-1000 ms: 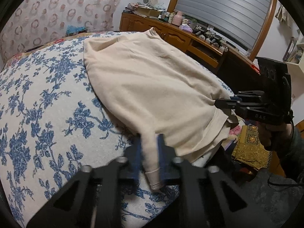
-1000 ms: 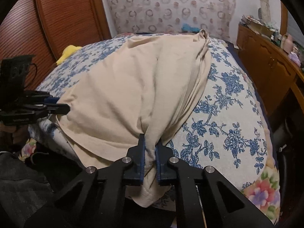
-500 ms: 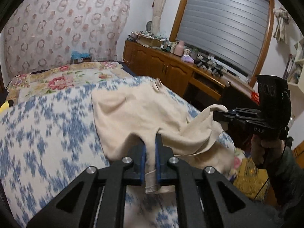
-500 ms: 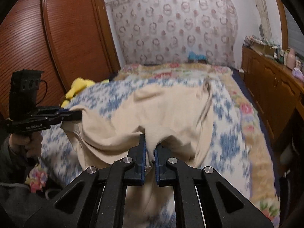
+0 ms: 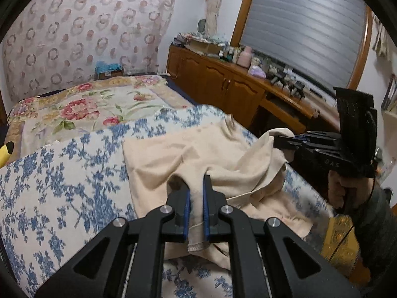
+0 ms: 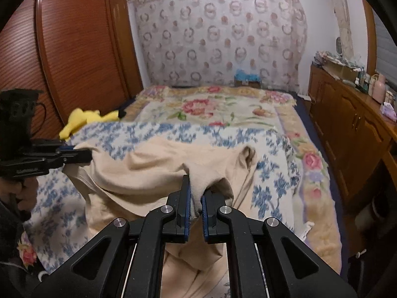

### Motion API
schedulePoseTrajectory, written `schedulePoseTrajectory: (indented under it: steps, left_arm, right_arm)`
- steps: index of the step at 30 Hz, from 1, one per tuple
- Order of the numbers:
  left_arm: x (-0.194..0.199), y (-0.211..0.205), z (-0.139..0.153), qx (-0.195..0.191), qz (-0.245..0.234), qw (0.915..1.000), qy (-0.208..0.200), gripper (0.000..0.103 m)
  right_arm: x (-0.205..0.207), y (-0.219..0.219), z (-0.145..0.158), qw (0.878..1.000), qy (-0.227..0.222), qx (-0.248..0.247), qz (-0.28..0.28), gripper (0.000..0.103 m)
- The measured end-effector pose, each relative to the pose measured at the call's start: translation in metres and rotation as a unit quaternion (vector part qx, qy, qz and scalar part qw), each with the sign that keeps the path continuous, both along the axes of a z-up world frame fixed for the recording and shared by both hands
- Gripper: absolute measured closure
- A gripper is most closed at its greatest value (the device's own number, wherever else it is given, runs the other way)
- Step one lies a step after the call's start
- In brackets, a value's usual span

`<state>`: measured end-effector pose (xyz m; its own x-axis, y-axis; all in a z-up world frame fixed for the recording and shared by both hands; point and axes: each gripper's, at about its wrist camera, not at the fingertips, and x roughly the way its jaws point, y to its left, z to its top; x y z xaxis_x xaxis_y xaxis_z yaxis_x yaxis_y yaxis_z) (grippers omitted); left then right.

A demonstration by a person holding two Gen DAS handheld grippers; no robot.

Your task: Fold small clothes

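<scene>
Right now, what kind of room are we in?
Most likely a home bedroom: a bed with a blue floral cover, a tall reddish wooden wardrobe, and a cluttered wooden dresser along the wall.

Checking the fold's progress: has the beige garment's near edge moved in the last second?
Yes. The beige garment has lifted off the blue-flowered bedspread, held up by both hand-held grippers.

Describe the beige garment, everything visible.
The beige garment looks like a soft knit, plain, with a stitched hem hanging below the left gripper. It lies rumpled on the blue floral bedspread, its near edge lifted. Both grippers are shut on that edge, the right gripper at the other corner, with cloth sagging between them. Its far end rests flat on the bed.
</scene>
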<state>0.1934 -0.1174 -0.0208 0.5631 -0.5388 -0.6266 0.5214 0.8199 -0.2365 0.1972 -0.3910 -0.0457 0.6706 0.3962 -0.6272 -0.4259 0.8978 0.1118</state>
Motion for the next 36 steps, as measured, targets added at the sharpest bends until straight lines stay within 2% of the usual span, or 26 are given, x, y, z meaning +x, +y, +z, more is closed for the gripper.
schedulePoseTrajectory:
  steps: [5, 10, 14, 18, 20, 22, 24, 25, 28, 34, 35, 36]
  left_arm:
    - [-0.021, 0.015, -0.008, -0.012, 0.001, 0.9999, 0.010, 0.097]
    - [-0.056, 0.027, -0.006, -0.012, -0.007, 0.9999, 0.006, 0.097]
    - [-0.083, 0.032, -0.012, -0.005, -0.013, 0.9999, 0.003, 0.097]
    - [-0.098, 0.033, -0.025, 0.008, -0.010, 0.9999, 0.009, 0.097]
    - [-0.106, 0.031, -0.029, 0.014, -0.011, 0.9998, 0.008, 0.097]
    - [-0.112, 0.032, -0.032, 0.016, -0.013, 0.9998, 0.006, 0.097]
    - [-0.114, 0.032, -0.033, 0.017, -0.011, 0.9998, 0.004, 0.097]
    - [-0.115, 0.033, -0.034, 0.017, -0.009, 0.9998, 0.003, 0.097]
    - [-0.114, 0.037, -0.035, 0.013, -0.005, 0.9999, 0.004, 0.097]
    - [-0.110, 0.037, -0.035, 0.012, -0.001, 0.9999, 0.005, 0.097]
    - [-0.110, 0.037, -0.034, 0.011, -0.002, 0.9999, 0.004, 0.097]
    - [-0.110, 0.037, -0.034, 0.012, -0.002, 0.9999, 0.004, 0.097]
  right_arm:
    - [-0.049, -0.006, -0.007, 0.999, 0.015, 0.033, 0.002, 0.098]
    - [-0.104, 0.004, -0.009, 0.999, 0.033, 0.036, 0.004, 0.098]
    - [-0.140, 0.020, -0.029, 0.998, 0.060, 0.031, 0.003, 0.098]
    - [-0.158, 0.026, -0.053, 0.995, 0.087, 0.031, -0.027, 0.095]
    - [-0.161, 0.028, -0.054, 0.995, 0.086, 0.015, -0.040, 0.087]
    - [-0.163, 0.028, -0.054, 0.995, 0.084, 0.007, -0.054, 0.057]
    - [-0.162, 0.028, -0.056, 0.994, 0.090, 0.000, -0.063, 0.039]
    - [-0.162, 0.028, -0.059, 0.993, 0.097, 0.003, -0.064, 0.035]
    - [-0.160, 0.036, -0.069, 0.992, 0.118, 0.007, -0.051, 0.033]
    - [-0.155, 0.063, -0.072, 0.995, 0.098, -0.021, -0.025, 0.032]
    - [-0.153, 0.065, -0.072, 0.995, 0.095, -0.025, -0.026, 0.033]
    - [-0.151, 0.065, -0.072, 0.995, 0.093, -0.025, -0.027, 0.039]
